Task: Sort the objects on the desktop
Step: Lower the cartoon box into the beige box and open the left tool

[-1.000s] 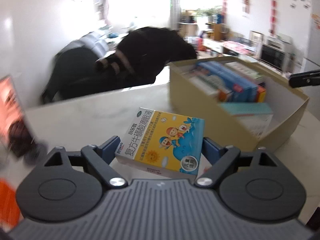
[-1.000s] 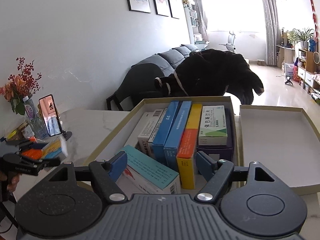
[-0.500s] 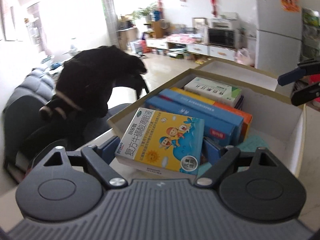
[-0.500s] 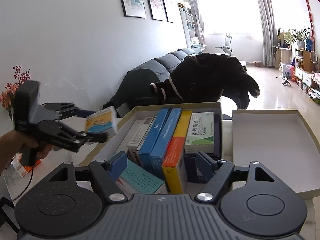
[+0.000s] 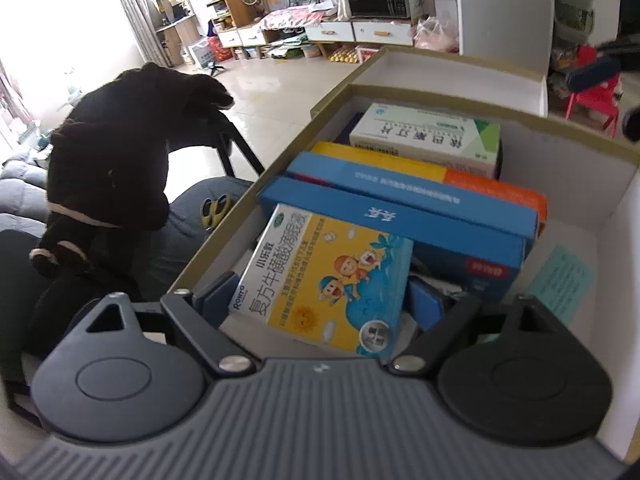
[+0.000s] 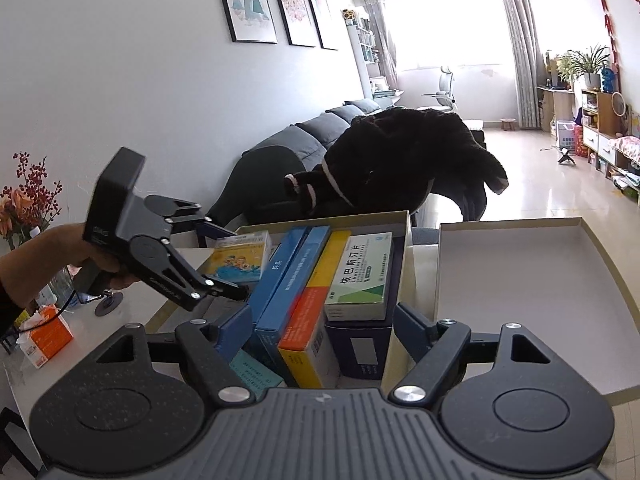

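Note:
My left gripper [image 5: 320,300] is shut on a yellow and blue medicine box with cartoon children [image 5: 328,276], pads on its two short ends. It holds the box tilted over the near left corner of a tan-rimmed storage box [image 5: 332,96]. Inside lie two blue cartons [image 5: 400,216], a yellow-orange carton [image 5: 492,188], a white-green carton [image 5: 428,136] and a teal one [image 5: 560,280]. In the right wrist view the left gripper [image 6: 234,262] and its medicine box [image 6: 240,256] hang at the storage box's left side. My right gripper [image 6: 324,328] stands open above the box's near end, gripping nothing.
The storage box's lid [image 6: 512,280] lies upturned to its right. An orange packet [image 6: 46,336] and a vase of flowers [image 6: 28,200] stand on the table at the left. A black coat [image 6: 400,160] hangs over a chair behind the table. A hand [image 6: 80,256] holds the left gripper.
The left gripper swung with the medicine box from over the bare table to over the storage box and tipped downward. The right gripper drifted slightly, still open.

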The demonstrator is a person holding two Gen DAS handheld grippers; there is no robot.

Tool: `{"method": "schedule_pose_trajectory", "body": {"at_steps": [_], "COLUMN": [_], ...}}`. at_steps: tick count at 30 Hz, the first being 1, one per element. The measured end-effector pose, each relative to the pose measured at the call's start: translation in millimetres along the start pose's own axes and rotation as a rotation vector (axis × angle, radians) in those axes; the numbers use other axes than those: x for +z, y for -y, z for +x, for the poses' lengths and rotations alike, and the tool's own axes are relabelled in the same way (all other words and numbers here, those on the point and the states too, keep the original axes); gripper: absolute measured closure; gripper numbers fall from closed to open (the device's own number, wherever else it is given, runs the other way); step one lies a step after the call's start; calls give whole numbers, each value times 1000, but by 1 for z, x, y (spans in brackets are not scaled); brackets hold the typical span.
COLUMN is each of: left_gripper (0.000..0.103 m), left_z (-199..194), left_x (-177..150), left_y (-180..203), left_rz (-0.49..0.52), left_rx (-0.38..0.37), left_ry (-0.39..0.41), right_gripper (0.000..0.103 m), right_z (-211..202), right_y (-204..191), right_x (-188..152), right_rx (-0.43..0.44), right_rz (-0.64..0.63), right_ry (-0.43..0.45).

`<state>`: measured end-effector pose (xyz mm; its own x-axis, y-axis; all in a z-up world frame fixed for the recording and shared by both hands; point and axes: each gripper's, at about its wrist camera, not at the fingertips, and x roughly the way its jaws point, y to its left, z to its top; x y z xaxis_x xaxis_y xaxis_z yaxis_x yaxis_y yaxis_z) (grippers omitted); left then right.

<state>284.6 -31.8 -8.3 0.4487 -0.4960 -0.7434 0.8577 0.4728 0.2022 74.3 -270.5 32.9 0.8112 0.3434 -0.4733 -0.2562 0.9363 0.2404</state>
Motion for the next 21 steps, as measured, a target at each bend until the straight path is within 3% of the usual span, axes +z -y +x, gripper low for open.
{"method": "schedule_pose_trajectory", "body": {"at_steps": [9,17,21], "left_gripper": [12,11,11], "left_z": [1,-3,-13], "left_x": [-9,-9,-12], "left_y": [-12,-1,-1], "left_rz": [-40,2,-27], "left_rx": [-12,42,50], "left_ry": [35,74,100], "right_gripper": [23,22,21], "right_z": [4,-2,-3], "right_y": [-4,-7,-13], "right_x": [2,4,5], "right_rx": [25,7,6], "right_rz": [-5,-10,-20], "right_ry": [-2,-6,-4]}}
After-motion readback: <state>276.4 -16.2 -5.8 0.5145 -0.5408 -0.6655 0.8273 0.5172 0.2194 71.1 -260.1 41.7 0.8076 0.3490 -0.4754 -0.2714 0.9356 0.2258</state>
